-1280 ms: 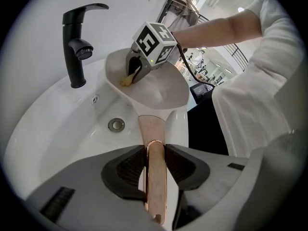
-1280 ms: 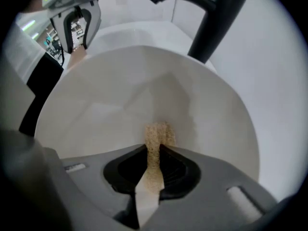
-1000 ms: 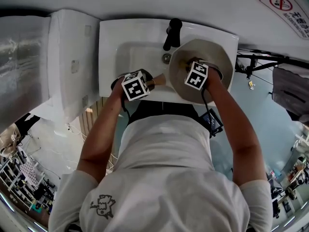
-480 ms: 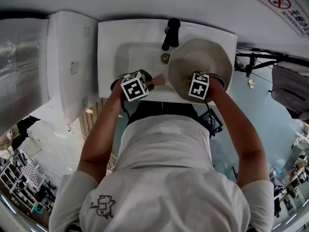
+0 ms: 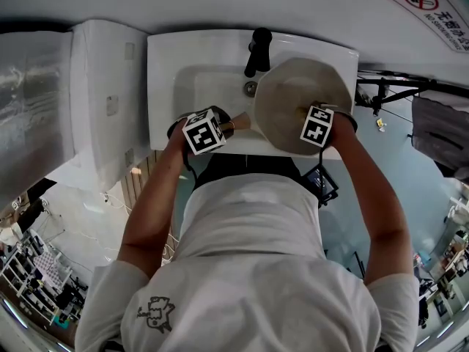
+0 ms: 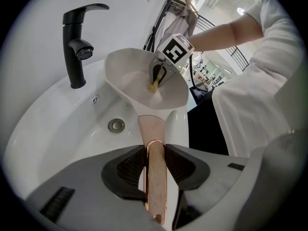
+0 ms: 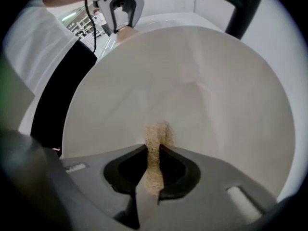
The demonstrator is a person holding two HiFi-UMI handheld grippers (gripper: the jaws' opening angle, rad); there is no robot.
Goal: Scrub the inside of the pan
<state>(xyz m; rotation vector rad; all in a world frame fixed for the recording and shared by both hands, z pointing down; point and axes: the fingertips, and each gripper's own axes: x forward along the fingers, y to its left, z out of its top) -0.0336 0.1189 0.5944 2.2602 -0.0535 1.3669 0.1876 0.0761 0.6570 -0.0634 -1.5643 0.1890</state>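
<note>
While a person leans over the white sink, the cream pan is held above the right half of the basin, its far rim just beside the black faucet and its open side facing up. The left gripper points down at a slant from the sink's front edge. Its fingers are clamped narrowly on the pan's copper-coloured handle, which runs forward between them to the pan wall. The right gripper points straight down into the pan near its front right rim. Its fingers pinch a tan scrubbing pad, whose tip touches the pan's inner surface. The drain lies in the basin left of the handle.
</note>
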